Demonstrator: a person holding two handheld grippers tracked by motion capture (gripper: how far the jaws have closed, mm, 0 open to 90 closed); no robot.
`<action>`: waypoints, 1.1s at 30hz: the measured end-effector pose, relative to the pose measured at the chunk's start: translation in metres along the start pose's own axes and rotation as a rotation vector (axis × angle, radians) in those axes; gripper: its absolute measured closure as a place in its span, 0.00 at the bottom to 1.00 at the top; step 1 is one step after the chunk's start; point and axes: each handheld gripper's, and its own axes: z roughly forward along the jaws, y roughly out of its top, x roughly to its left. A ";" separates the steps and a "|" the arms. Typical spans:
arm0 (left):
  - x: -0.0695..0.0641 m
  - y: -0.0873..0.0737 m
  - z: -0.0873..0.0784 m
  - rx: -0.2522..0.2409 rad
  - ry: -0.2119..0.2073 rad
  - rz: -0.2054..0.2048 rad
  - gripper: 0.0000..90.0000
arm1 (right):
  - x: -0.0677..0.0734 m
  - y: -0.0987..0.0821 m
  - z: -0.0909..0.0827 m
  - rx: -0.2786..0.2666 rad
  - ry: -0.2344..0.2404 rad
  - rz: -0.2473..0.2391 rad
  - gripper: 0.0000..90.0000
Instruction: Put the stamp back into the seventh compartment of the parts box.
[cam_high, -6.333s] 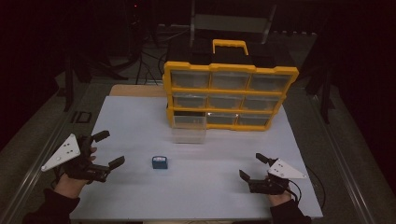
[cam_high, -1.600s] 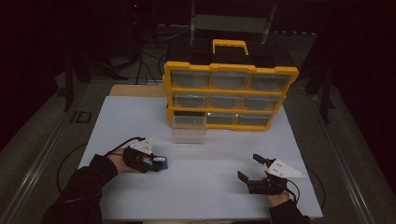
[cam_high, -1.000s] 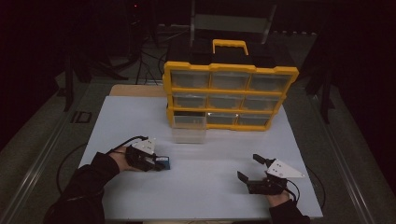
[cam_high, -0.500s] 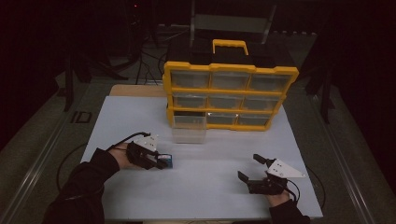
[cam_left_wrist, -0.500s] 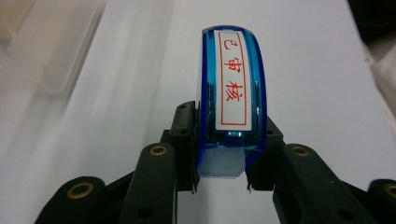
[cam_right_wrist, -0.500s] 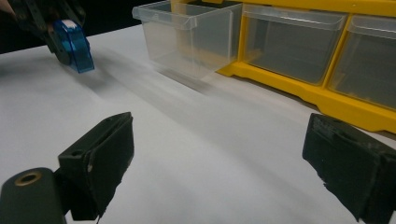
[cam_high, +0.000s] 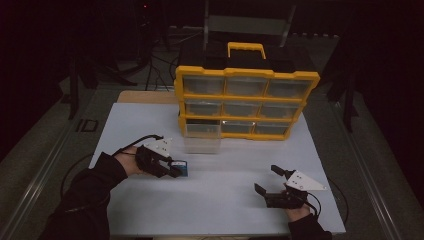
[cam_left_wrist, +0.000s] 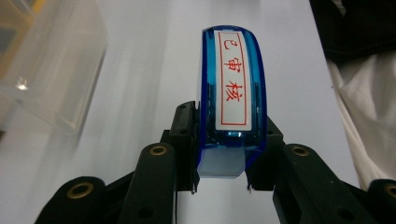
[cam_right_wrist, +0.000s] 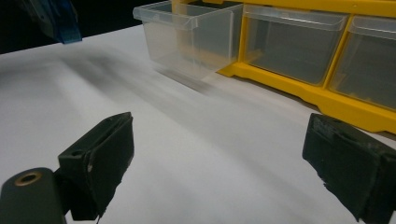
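1. From the high view the left gripper (cam_high: 172, 169) sits over the white table (cam_high: 230, 200), left of centre, with a small blue stamp (cam_high: 180, 167) at its tips. It is just in front of a clear drawer (cam_high: 201, 145) pulled out of the yellow cabinet (cam_high: 245, 102).
2. That view gives no detail of the stamp. The left gripper view does: its two black jaws are clamped on the sides of the stamp (cam_left_wrist: 231, 98), which stands up between them.
3. The stamp is a rounded body of see-through blue plastic with a white label down its face, carrying red characters inside a red frame. I cannot read them with confidence.
4. Whether the stamp rests on the table or hangs just above it is hard to tell from the high view. In the right gripper view it (cam_right_wrist: 60, 18) appears at the top left corner, cut off by the edge and blurred.
5. The right gripper (cam_high: 272, 182) rests near the table's front right corner, well apart from the stamp. Its jaws stand wide apart with nothing between them, plain in its own view.
6. The right gripper view also shows the drawer (cam_right_wrist: 191, 35) empty, which the high view leaves unclear. The cabinet's other drawers are dim behind their fronts.
7. The left gripper view catches a corner of the drawer (cam_left_wrist: 51, 70) and a dark sleeve (cam_left_wrist: 359, 28) at the right.
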 end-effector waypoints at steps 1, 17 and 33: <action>0.000 0.002 -0.001 0.002 0.000 -0.002 0.77 | 0.000 0.000 0.000 0.000 0.000 0.000 0.10; 0.007 0.039 -0.025 -0.051 0.006 0.018 0.77 | 0.000 0.000 0.000 -0.001 0.001 -0.001 0.10; 0.022 0.069 -0.034 -0.076 0.109 -0.054 0.77 | 0.000 0.000 -0.001 -0.003 0.000 -0.004 0.10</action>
